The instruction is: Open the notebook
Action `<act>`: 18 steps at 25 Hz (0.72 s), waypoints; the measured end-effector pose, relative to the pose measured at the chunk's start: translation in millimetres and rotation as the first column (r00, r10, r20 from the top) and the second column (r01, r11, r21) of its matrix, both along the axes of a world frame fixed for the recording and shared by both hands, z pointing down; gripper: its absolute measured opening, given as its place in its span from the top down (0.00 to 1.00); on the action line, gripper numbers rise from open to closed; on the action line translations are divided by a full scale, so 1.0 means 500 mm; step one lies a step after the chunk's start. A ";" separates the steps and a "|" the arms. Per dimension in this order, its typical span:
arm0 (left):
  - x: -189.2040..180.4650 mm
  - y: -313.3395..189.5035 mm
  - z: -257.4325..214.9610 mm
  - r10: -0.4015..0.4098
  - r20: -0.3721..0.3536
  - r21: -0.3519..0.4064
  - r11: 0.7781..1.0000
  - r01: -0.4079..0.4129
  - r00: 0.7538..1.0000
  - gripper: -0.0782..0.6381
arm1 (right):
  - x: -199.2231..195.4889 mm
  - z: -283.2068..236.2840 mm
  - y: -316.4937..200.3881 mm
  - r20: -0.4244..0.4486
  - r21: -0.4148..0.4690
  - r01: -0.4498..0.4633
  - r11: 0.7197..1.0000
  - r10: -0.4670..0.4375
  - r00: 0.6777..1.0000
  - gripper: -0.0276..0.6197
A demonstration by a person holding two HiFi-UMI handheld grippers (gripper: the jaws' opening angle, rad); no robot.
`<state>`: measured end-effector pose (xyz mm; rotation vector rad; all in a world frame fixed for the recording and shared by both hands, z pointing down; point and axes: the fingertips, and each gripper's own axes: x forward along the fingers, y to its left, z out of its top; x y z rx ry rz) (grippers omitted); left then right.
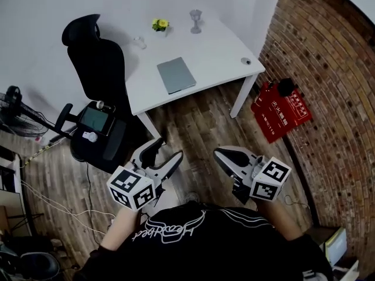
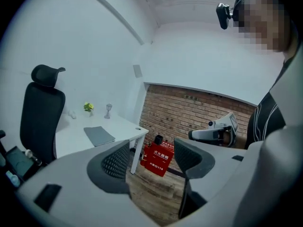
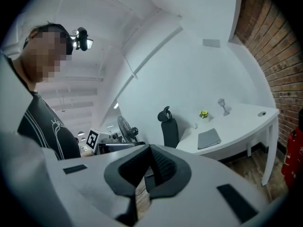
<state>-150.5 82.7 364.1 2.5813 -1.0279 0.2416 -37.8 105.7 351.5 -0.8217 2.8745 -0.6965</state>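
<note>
The grey notebook (image 1: 176,75) lies closed on the white table (image 1: 217,54), far from both grippers; it also shows in the left gripper view as notebook (image 2: 99,135) and in the right gripper view as notebook (image 3: 209,138). My left gripper (image 1: 167,152) hangs over the wooden floor in front of the table, jaws wide apart with nothing between them (image 2: 151,162). My right gripper (image 1: 220,154) is held beside it at the same height, with its pads together on nothing (image 3: 149,171). Both point toward the table.
A black office chair (image 1: 96,63) stands at the table's left side, a fan (image 1: 14,116) further left. A red box (image 1: 280,111) leans on the brick wall at right. On the table's far edge are a small yellow flower (image 1: 160,24) and a glass goblet (image 1: 195,21).
</note>
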 end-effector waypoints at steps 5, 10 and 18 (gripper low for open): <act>-0.053 -0.093 0.021 0.000 0.016 -0.012 1.000 0.000 1.000 0.48 | -0.041 -0.010 -0.090 0.011 0.004 -0.024 1.000 0.024 1.000 0.95; -0.041 -0.162 0.046 0.006 0.034 -0.031 1.000 -0.005 0.999 0.48 | -0.027 0.004 -0.147 0.007 -0.019 -0.037 0.999 0.037 0.999 0.95; 0.014 -0.296 0.072 -0.013 0.077 -0.050 0.999 0.017 0.997 0.48 | 0.025 0.024 -0.297 0.043 -0.042 -0.011 0.999 0.013 0.999 0.95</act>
